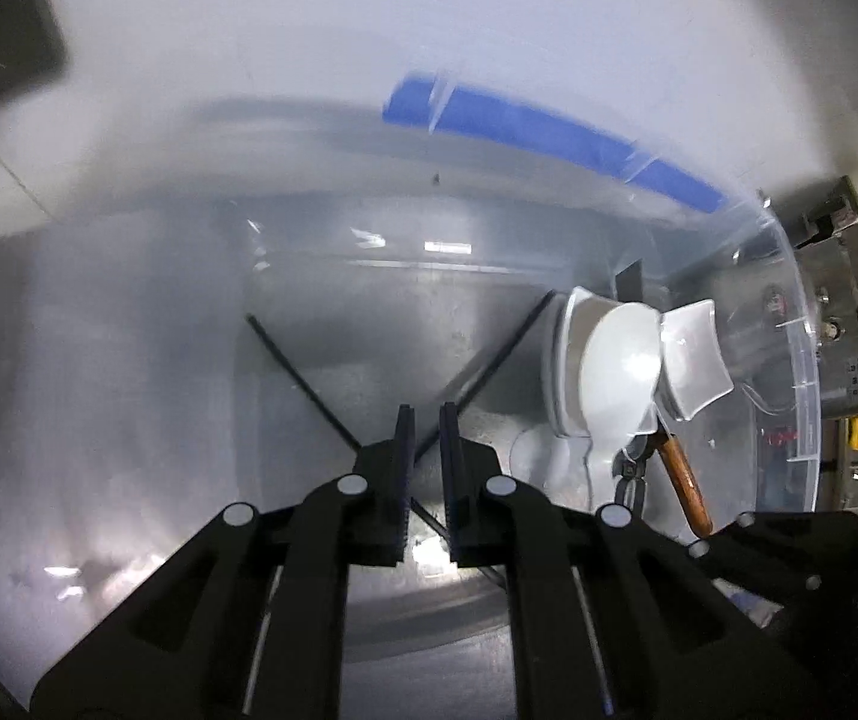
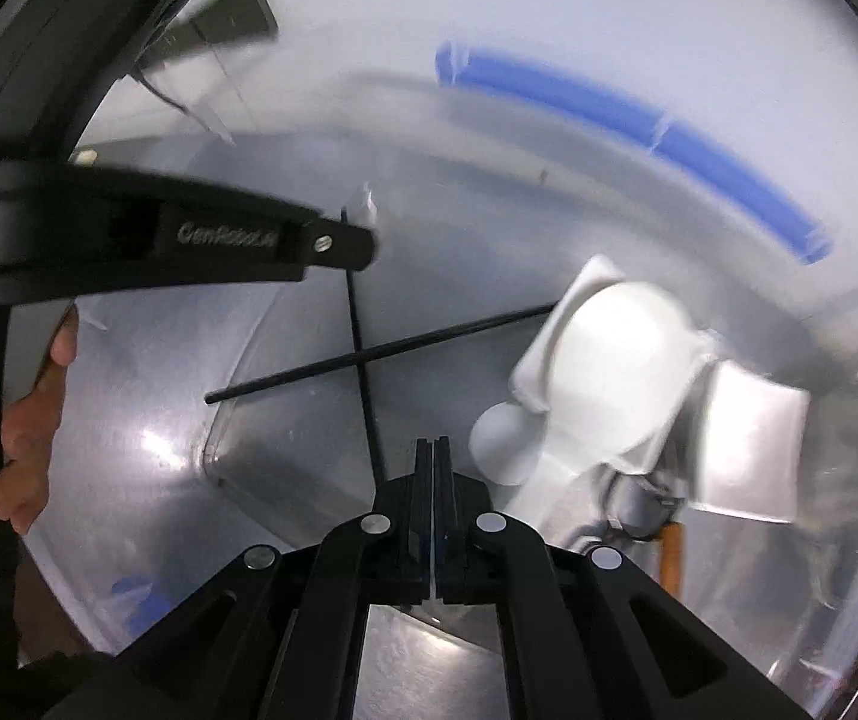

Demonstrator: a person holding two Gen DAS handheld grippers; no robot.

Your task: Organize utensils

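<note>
Left gripper [image 1: 427, 420]: jaws slightly parted, empty, above the crossed chopsticks [image 1: 303, 381].
Right gripper [image 2: 432, 450]: jaws closed, empty.
Spoons [image 1: 618, 369]: heaped right, inside the clear bin [image 1: 804, 372].
Advice: widen jaws, take one chopstick mid-length.

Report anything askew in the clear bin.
In the clear bin, two black chopsticks lie crossed in an X, not parallel. White spoons are heaped at the right, beside a wooden-handled utensil.

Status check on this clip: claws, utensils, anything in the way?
Left claw slightly open, empty. Right claw shut, empty. Black chopsticks crossed in clear bin; white spoons heaped at right. Nothing in the way.
</note>
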